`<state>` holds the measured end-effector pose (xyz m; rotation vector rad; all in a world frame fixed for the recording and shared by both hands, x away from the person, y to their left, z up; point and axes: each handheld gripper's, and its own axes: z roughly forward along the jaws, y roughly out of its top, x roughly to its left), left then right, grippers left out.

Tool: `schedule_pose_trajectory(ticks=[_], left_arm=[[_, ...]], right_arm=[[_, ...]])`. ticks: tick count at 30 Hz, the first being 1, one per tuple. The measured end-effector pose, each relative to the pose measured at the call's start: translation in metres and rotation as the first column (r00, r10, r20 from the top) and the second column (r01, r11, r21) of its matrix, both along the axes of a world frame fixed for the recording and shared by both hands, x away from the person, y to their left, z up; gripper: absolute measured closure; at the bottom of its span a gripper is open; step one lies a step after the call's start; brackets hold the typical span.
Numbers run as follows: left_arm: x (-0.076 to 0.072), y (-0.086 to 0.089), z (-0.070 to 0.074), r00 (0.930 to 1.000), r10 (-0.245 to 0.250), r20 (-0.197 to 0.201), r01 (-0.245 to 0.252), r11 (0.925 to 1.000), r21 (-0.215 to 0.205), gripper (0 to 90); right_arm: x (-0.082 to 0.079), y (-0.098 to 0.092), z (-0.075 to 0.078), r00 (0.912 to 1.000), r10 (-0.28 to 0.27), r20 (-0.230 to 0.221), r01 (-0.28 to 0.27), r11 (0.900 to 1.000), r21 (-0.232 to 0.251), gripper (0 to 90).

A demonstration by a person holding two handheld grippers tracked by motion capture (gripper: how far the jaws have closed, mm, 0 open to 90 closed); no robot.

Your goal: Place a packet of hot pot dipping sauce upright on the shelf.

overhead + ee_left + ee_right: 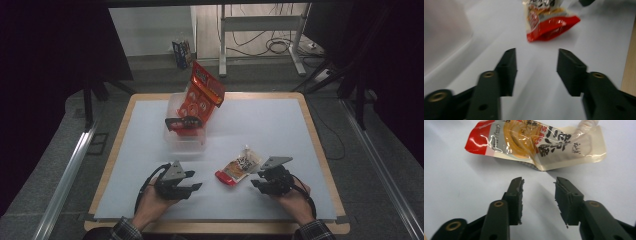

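The bench (280, 120) carries a pale sheet with a wooden edge. Toward its far side stands a clear plastic tub (186, 131), and an orange snack bag (201, 97) leans upright in it, its top tilted over the rim. Near the person's side, between the two hands, a noodle packet (239, 169) lies flat on the sheet, red at one end and cream at the other. The left hand-held gripper (195, 181) rests just left of the packet, jaws partly apart with nothing between them. The right hand-held gripper (255, 184) sits just beside the packet's cream end, jaws likewise partly apart and holding nothing.
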<state>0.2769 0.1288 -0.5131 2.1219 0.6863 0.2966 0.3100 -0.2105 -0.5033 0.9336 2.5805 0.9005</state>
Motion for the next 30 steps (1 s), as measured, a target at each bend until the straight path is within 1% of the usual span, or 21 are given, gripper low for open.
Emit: schedule_pose_trajectory(ticks=[1,2,3,4,5,6,8,10,12,15,16,17,18,20,22,23,24,26,27,28,30], left_arm=[[0.000,0.000,0.000,1.0000,0.000,0.000,0.000,1.0000,0.000,55.4],[0.008,-0.010,0.001,0.9997,-0.022,-0.012,0.022,0.9994,-0.026,59.4],[0.008,-0.010,0.001,0.9997,-0.022,-0.012,0.022,0.9994,-0.026,63.6],[0.012,-0.016,0.001,0.9994,-0.031,-0.014,0.031,0.9988,-0.039,63.6],[0.016,-0.022,0.001,0.9990,-0.041,-0.016,0.040,0.9979,-0.051,70.9],[0.020,-0.028,0.001,0.9986,-0.051,-0.018,0.049,0.9966,-0.065,70.9],[0.027,-0.042,0.000,0.9978,-0.065,-0.016,0.063,0.9942,-0.087,76.6],[0.033,-0.052,-0.002,0.9971,-0.074,-0.017,0.072,0.9928,-0.096,80.4],[0.038,-0.060,-0.006,0.9962,-0.082,-0.030,0.078,0.9922,-0.097,82.1],[0.042,-0.069,-0.015,0.9950,-0.091,-0.042,0.089,0.9948,-0.049,82.6],[0.042,-0.070,-0.019,0.9940,-0.098,-0.048,0.096,0.9946,-0.039,82.6],[0.042,-0.070,-0.019,0.9940,-0.098,-0.048,0.096,0.9946,-0.039,82.7],[0.042,-0.072,-0.020,0.9926,-0.108,-0.054,0.108,0.9941,-0.013,82.7],[0.040,-0.075,-0.022,0.9934,-0.109,-0.036,0.111,0.9916,0.066,83.8],[0.038,-0.077,-0.024,0.9933,-0.113,-0.024,0.115,0.9870,0.111,86.4],[0.036,-0.077,-0.025,0.9931,-0.116,-0.018,0.117,0.9859,0.119,87.4],[0.036,-0.077,-0.026,0.9938,-0.110,-0.021,0.111,0.9876,0.111,88.6],[0.036,-0.078,-0.025,0.9937,-0.110,-0.023,0.112,0.9860,0.123,89.5],[0.035,-0.079,-0.025,0.9934,-0.113,-0.017,0.115,0.9848,0.130,89.7],[0.035,-0.079,-0.025,0.9932,-0.116,-0.013,0.117,0.9840,0.134,89.7],[0.035,-0.079,-0.025,0.9929,-0.118,-0.011,0.119,0.9835,0.136,89.7]], right_arm=[[0.000,0.000,0.000,1.0000,-0.003,0.001,0.004,1.000,-0.001,54.0],[0.001,-0.001,0.000,1.0000,-0.003,0.006,0.003,1.000,-0.004,52.3],[0.001,-0.002,0.000,0.9999,-0.004,0.010,0.004,1.000,-0.005,50.5],[0.001,-0.002,0.000,0.9999,-0.004,0.010,0.004,1.000,-0.005,50.5],[0.002,-0.003,0.000,0.9999,-0.014,0.009,0.014,1.000,-0.002,47.6],[0.002,-0.003,0.000,0.9999,-0.014,0.009,0.014,1.000,-0.002,47.6],[0.004,-0.006,0.000,0.9998,-0.016,0.014,0.016,1.000,0.004,45.3],[0.005,-0.008,0.001,0.9995,-0.026,0.018,0.026,1.000,0.011,43.2],[0.007,-0.010,0.001,0.9991,-0.037,0.021,0.037,0.999,0.016,42.2],[0.010,-0.013,0.002,0.9986,-0.046,0.028,0.045,0.998,0.034,40.2],[0.012,-0.014,0.002,0.9983,-0.051,0.029,0.049,0.998,0.049,38.3],[0.012,-0.014,0.002,0.9983,-0.051,0.029,0.049,0.998,0.049,38.3],[0.013,-0.014,0.002,0.9982,-0.054,0.027,0.052,0.997,0.057,37.6],[0.018,-0.012,0.000,0.9982,-0.057,0.017,0.055,0.995,0.077,34.3],[0.022,-0.011,-0.001,0.9981,-0.060,0.011,0.059,0.994,0.088,32.4],[0.024,-0.009,-0.001,0.9981,-0.060,0.011,0.058,0.994,0.092,31.2],[0.027,-0.008,-0.001,0.9979,-0.064,0.008,0.063,0.992,0.108,30.2],[0.032,-0.005,-0.001,0.9983,-0.059,-0.001,0.058,0.990,0.129,28.8],[0.038,-0.002,-0.001,0.9990,-0.039,-0.022,0.042,0.986,0.161,28.6],[0.038,-0.002,-0.001,0.9990,-0.039,-0.022,0.042,0.986,0.161,28.6],[0.041,0.003,-0.003,0.9990,-0.026,-0.038,0.032,0.985,0.168,29.1]])
